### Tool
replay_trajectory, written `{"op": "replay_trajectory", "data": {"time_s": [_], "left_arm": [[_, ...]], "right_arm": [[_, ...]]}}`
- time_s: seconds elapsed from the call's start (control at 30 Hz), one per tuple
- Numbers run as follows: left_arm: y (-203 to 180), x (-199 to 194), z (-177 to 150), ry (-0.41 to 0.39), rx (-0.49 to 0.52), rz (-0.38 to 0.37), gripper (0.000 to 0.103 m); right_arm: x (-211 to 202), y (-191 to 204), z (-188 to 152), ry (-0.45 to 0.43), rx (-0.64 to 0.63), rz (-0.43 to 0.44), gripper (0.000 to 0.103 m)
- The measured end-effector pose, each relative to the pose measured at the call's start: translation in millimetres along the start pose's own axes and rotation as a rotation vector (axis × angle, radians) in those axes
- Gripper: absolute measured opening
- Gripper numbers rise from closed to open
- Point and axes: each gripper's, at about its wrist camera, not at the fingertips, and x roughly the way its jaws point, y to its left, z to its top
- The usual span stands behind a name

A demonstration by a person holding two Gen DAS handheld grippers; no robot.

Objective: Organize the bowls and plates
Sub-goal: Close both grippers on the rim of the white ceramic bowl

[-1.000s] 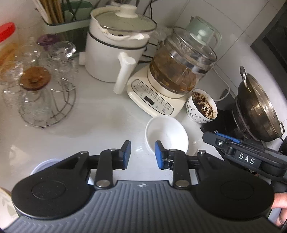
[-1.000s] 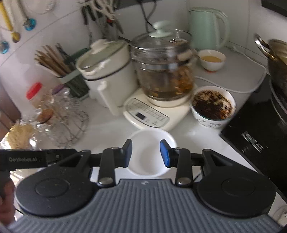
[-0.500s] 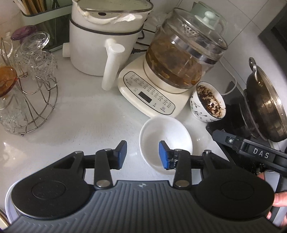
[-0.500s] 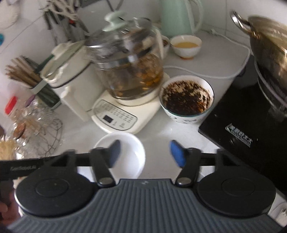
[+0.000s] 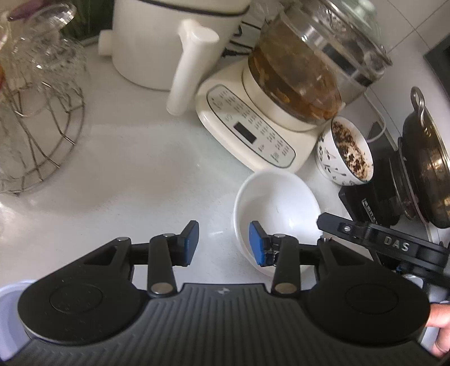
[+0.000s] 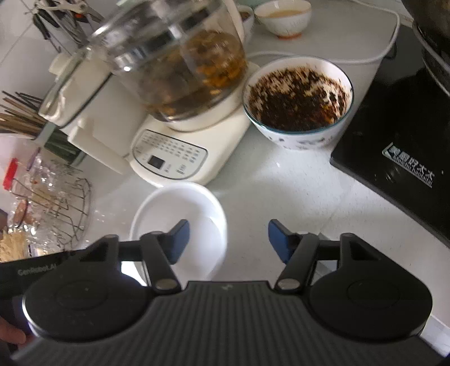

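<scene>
Right claw (image 6: pixel 227 239) spread wide, white bowl (image 6: pixel 197 208) beneath

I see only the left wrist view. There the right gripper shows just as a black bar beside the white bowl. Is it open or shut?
Observer: Open wide. The right gripper holds nothing, and one finger hangs over the white bowl.
Operator: Besides the white bowl and the dark-filled bowl, are there more bowls?
Observer: Yes. A small bowl of yellowish liquid stands at the back, behind the kettle.
</scene>
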Motion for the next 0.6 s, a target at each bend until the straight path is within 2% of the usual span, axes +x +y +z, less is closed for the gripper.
{"op": "replay_trajectory", "data": {"time_s": [0.13, 0.27, 0.33, 0.4, 0.6], "left_arm": [[-7.3, 9.3, 0.0, 0.013, 0.035, -0.006, 0.045], [-13.1, 16.8, 2.5, 0.015, 0.055, -0.007, 0.045], [-14.2, 19.7, 3.9, 0.022, 0.047, -0.024, 0.044], [-15.8, 21.9, 4.2, 0.021, 0.052, -0.023, 0.043], [-16.8, 26.6, 4.0, 0.03, 0.059, -0.026, 0.024]], "right_arm": [[9.7, -4.9, -2.8, 0.026, 0.037, 0.016, 0.038], [15.4, -7.2, -6.2, 0.044, 0.052, 0.031, 0.029], [15.2, -6.7, -6.8, 0.048, 0.041, 0.046, 0.017], [14.9, -3.9, -6.6, 0.045, 0.022, 0.052, 0.014], [18.1, -4.4, -6.9, 0.06, 0.007, 0.076, 0.011]]}}
